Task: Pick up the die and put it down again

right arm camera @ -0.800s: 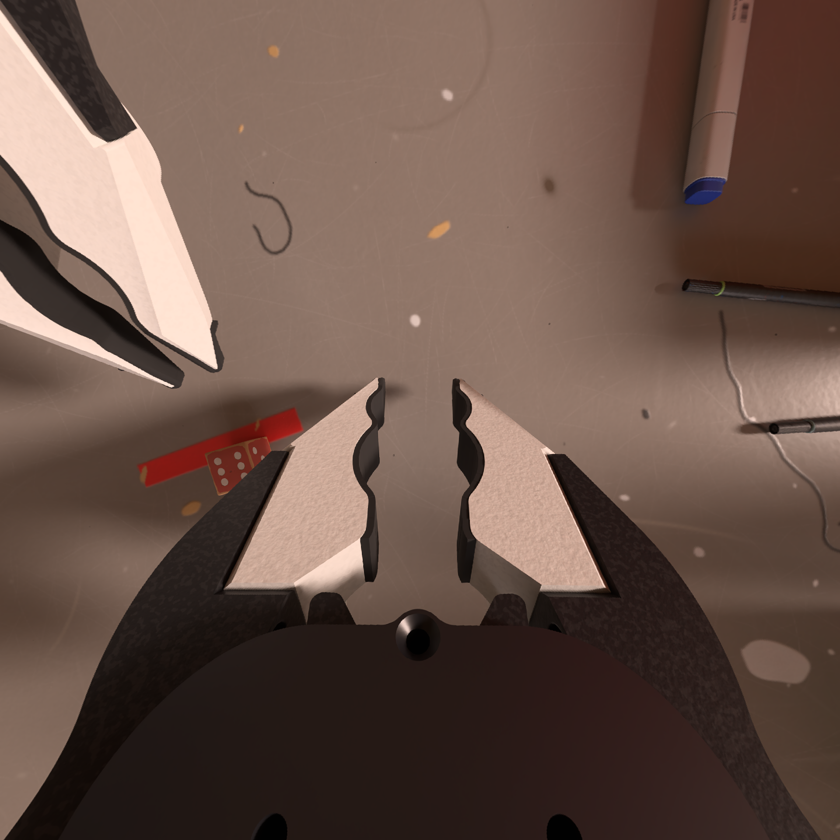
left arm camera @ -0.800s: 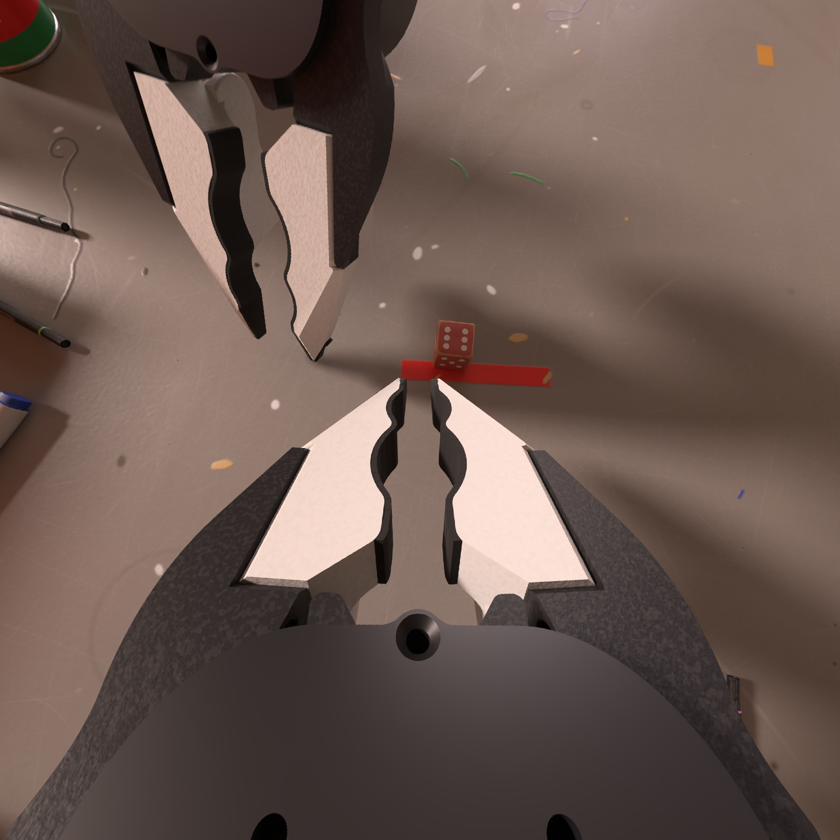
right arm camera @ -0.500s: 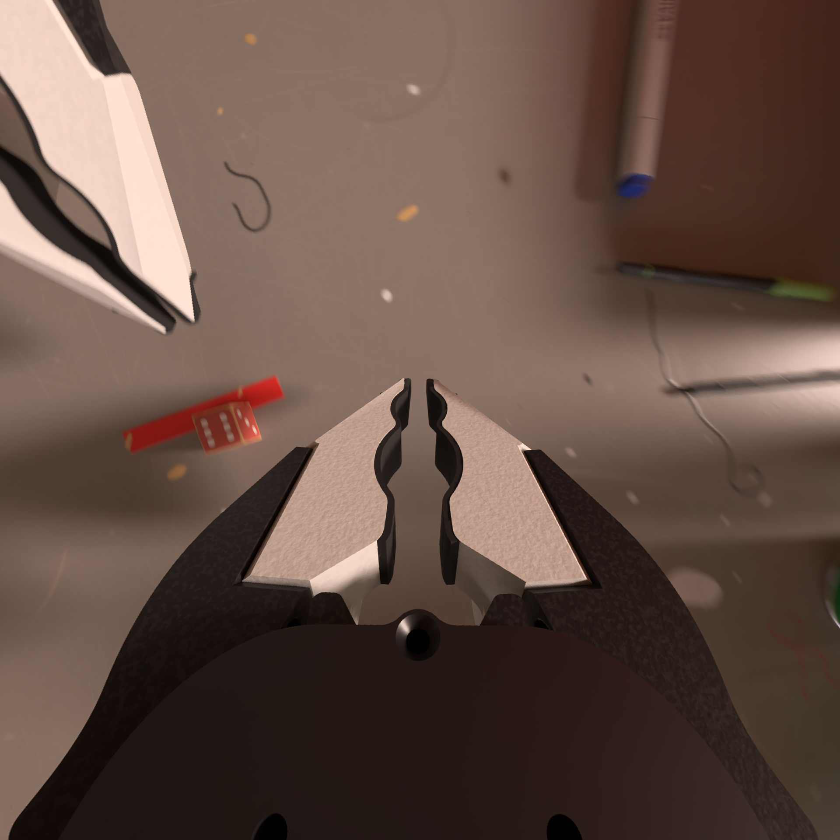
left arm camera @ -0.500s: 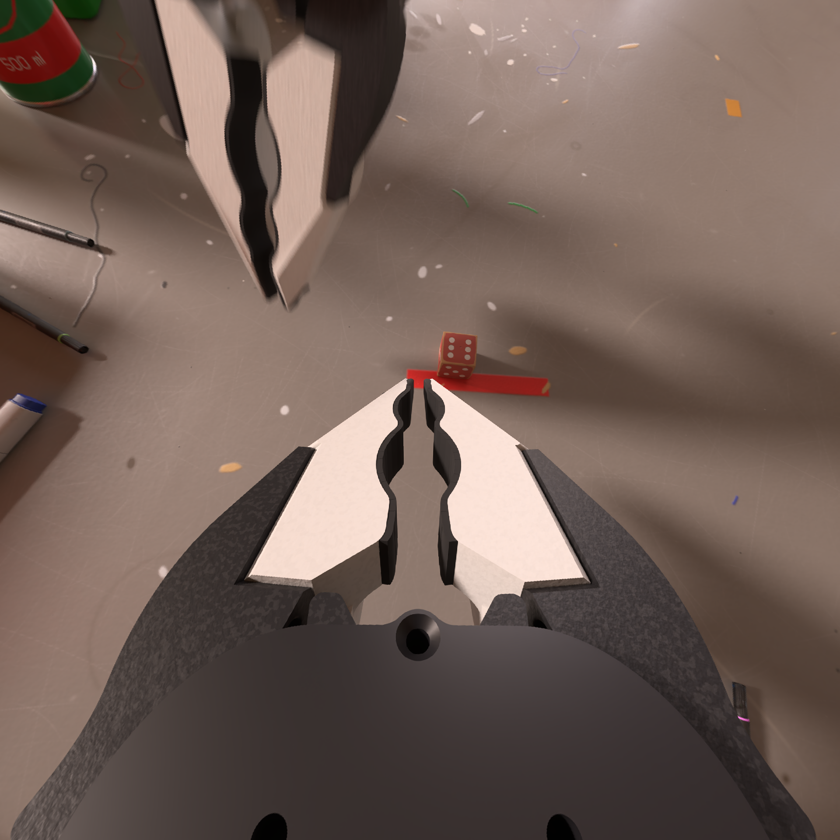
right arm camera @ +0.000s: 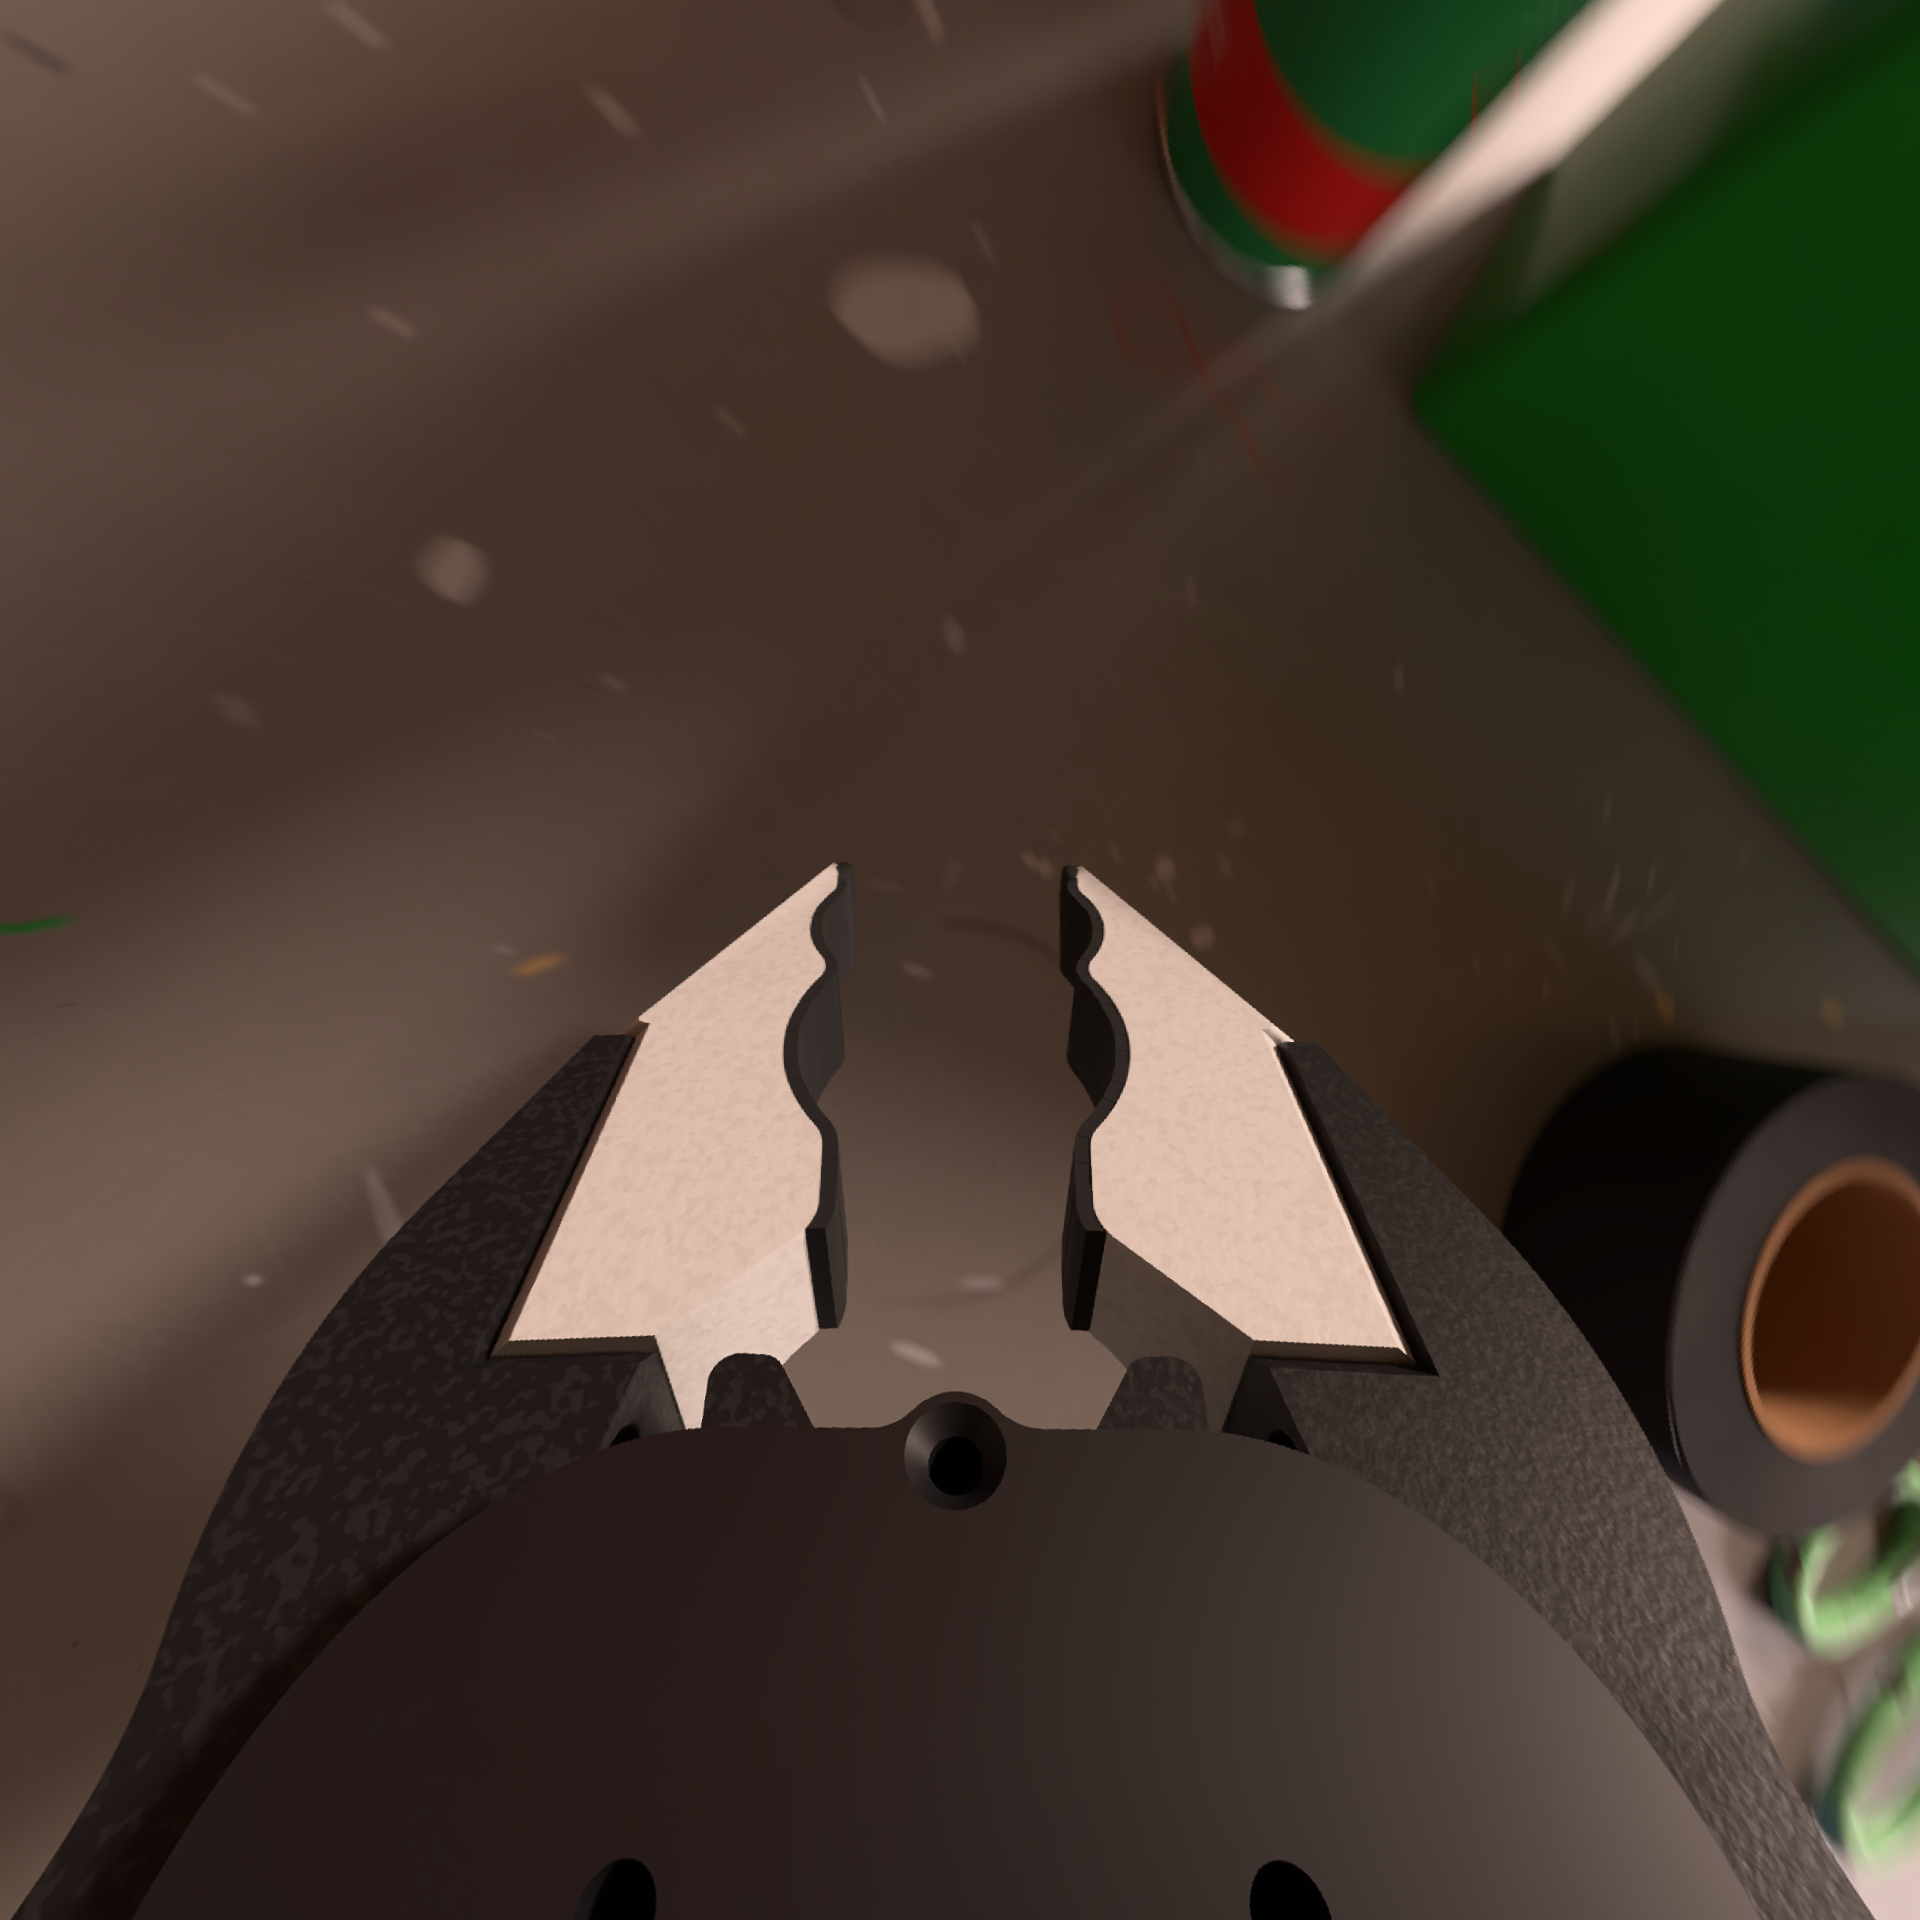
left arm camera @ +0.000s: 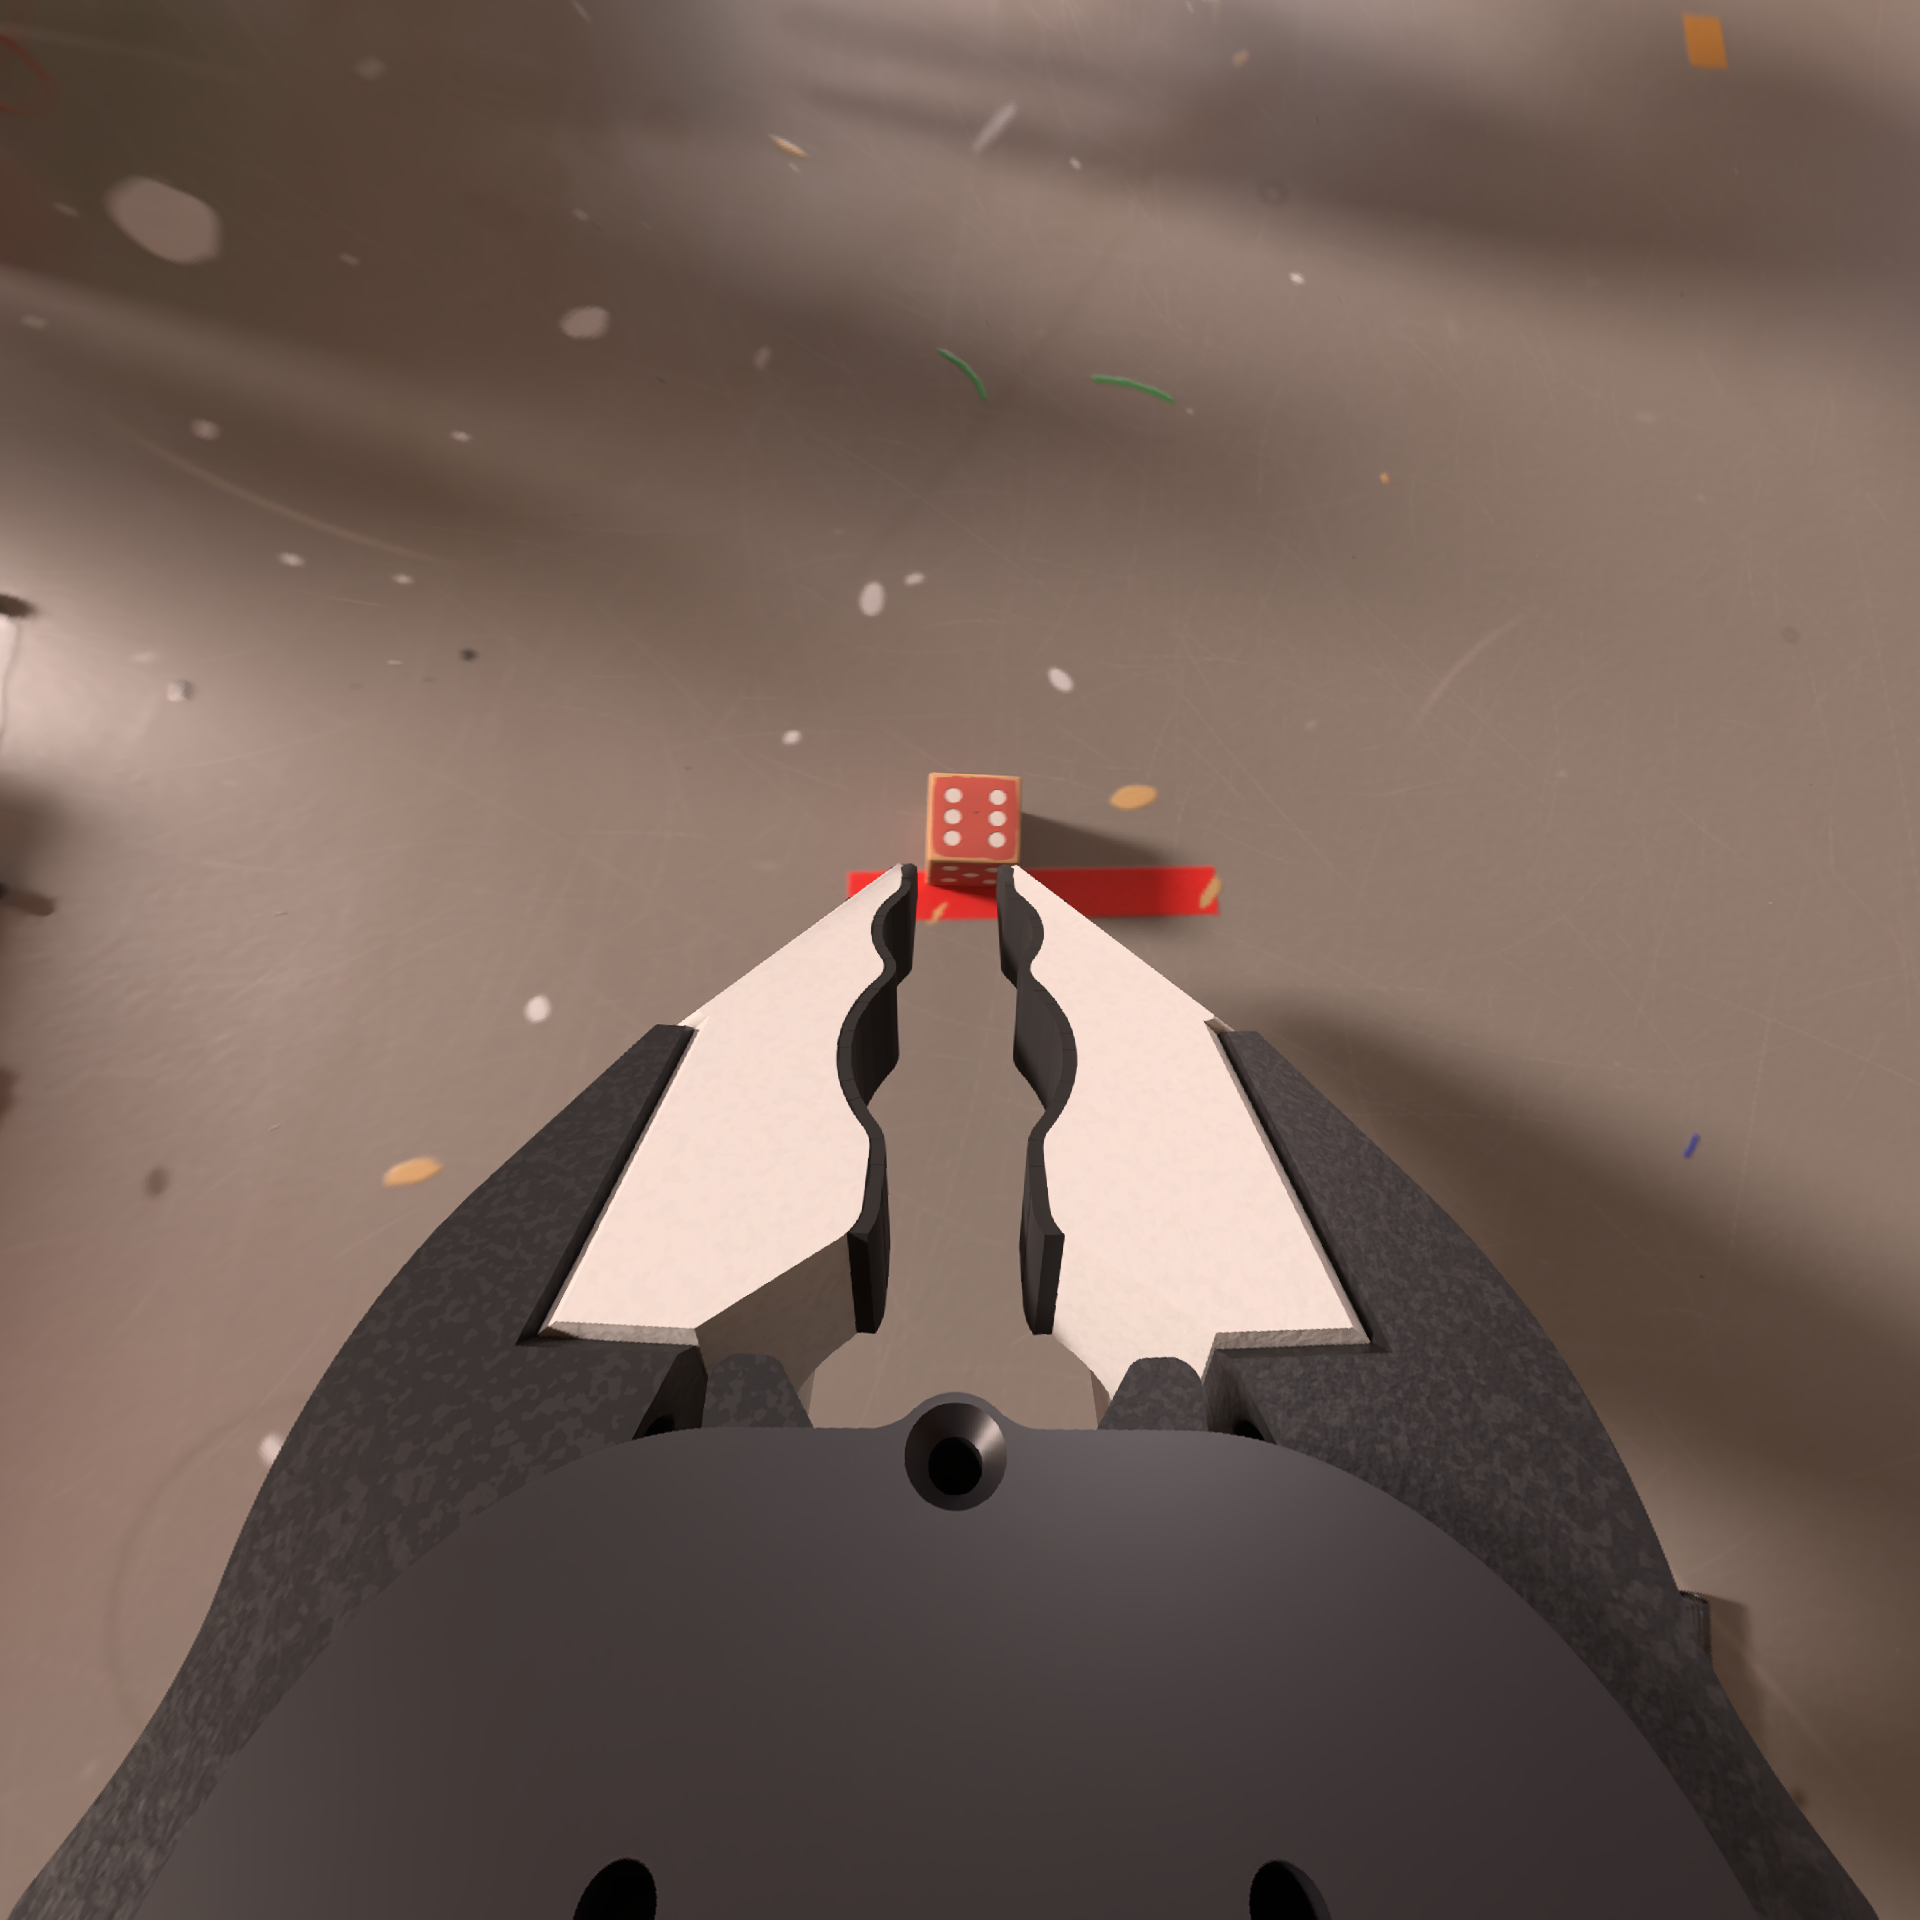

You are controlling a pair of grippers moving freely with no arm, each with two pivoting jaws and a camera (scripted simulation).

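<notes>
Left gripper [left arm camera: 956, 883] points down at the brown table [left arm camera: 1455, 644], jaws parted a little, nothing between them. Red die [left arm camera: 972, 829] sits on the table just past the fingertips, lined up with the gap, six white pips facing the camera, tan edges. Its near bottom edge rests on or against a flat red strip [left arm camera: 1122, 891] lying crosswise; exact overlap hard to tell since the fingertips cover part of the strip. Die is not touched by either finger. Small orange chip [left arm camera: 1132, 797] just right of the die, two green thread bits [left arm camera: 1132, 388] farther off, pale specks scattered all over.

Right gripper [right arm camera: 956, 883] is released, jaws wider apart than the left's, empty, over bare speckled table [right arm camera: 520, 727]. That view is motion-blurred. Upper right: red-and-green can [right arm camera: 1278, 135] and a green box-like thing [right arm camera: 1714, 436], too smeared to name better. Lower right: black tape roll [right arm camera: 1621, 1247] lying on its side with brown cardboard core, something light green [right arm camera: 1860, 1600] below it. Die not visible in the right wrist view.
</notes>
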